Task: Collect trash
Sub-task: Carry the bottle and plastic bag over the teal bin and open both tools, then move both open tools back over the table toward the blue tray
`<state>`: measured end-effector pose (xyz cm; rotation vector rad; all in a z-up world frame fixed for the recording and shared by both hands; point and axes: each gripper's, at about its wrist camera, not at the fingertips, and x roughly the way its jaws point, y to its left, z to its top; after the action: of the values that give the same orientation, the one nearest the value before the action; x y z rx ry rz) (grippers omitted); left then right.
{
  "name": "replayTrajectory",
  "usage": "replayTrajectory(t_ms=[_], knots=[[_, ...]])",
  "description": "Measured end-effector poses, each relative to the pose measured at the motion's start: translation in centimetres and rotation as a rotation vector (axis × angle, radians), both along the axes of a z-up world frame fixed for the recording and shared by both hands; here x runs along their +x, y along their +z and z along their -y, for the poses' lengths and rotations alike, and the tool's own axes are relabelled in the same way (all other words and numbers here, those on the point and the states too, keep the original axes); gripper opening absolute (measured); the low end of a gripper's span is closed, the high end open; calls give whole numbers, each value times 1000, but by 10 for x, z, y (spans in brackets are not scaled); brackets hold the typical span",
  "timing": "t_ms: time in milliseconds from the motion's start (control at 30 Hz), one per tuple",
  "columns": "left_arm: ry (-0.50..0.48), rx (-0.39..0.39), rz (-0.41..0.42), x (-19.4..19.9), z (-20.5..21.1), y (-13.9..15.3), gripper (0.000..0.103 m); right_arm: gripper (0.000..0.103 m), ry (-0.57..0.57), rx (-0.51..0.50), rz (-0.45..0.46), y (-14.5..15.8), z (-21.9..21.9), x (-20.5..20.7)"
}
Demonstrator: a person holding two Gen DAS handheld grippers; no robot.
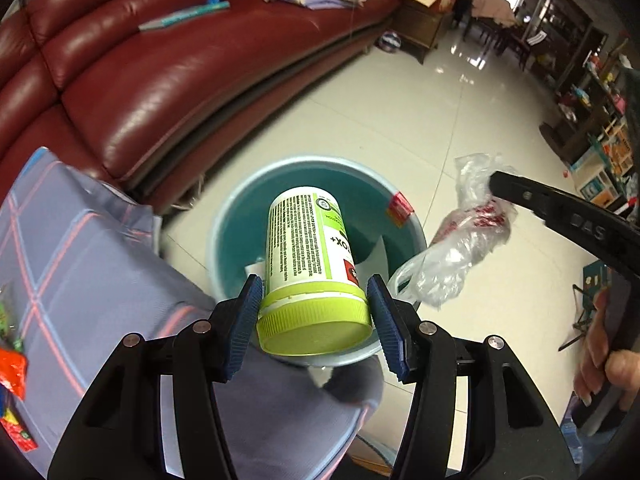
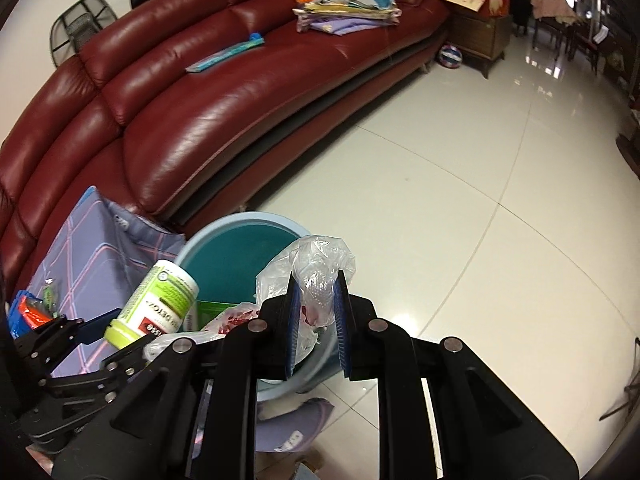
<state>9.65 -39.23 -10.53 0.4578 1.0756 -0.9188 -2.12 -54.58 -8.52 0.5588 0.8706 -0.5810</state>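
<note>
My left gripper [image 1: 315,300] is shut on a white bottle with a green label and lime cap [image 1: 308,256], held over the mouth of a teal bucket [image 1: 224,216]. The bottle also shows in the right wrist view [image 2: 160,300]. My right gripper [image 2: 317,304] is shut on a crumpled clear plastic bag with red print [image 2: 316,264], held above the bucket's [image 2: 224,256] right rim. In the left wrist view the bag [image 1: 464,236] hangs from the right gripper [image 1: 496,184] beside the bucket. Paper scraps lie inside the bucket.
A red leather sofa [image 2: 240,112] curves behind the bucket, with folded cloths [image 2: 348,8] on it. A table under a blue checked cloth [image 1: 80,256] stands at the left with colourful wrappers [image 1: 12,368]. Glossy white floor tiles [image 2: 480,200] spread to the right.
</note>
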Motion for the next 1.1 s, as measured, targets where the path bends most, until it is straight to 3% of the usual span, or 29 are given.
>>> replayTrajectory(t_ms=[100,200,333,500,567,600,633,700,833,1100], knots=[[3,20,-2,3,10,-10,57,15,-10,2,-10,-3,6,-3],[18,29,21,5,11,-9,71,16,-11,5,-14,-5,10,-1],[28,35,67,6,2,-4,77,16,15,16,-28,-13,5,9],[60,36,76,9,-19,0,93,16,54,40,-50,-25,-5,26],[77,30,78,10,-27,2,95,21,71,52,-56,-29,-8,32],[85,27,78,12,-32,3,96,27,81,61,-58,-30,-10,35],[93,26,76,15,-37,3,97,42,90,75,-55,-31,-12,38],[110,23,72,17,-44,6,98,58,95,87,-47,-30,-15,41],[151,18,68,22,-60,9,99,75,93,99,-49,-29,-19,45],[213,6,50,30,-89,12,99,83,77,164,-78,-36,-28,43]])
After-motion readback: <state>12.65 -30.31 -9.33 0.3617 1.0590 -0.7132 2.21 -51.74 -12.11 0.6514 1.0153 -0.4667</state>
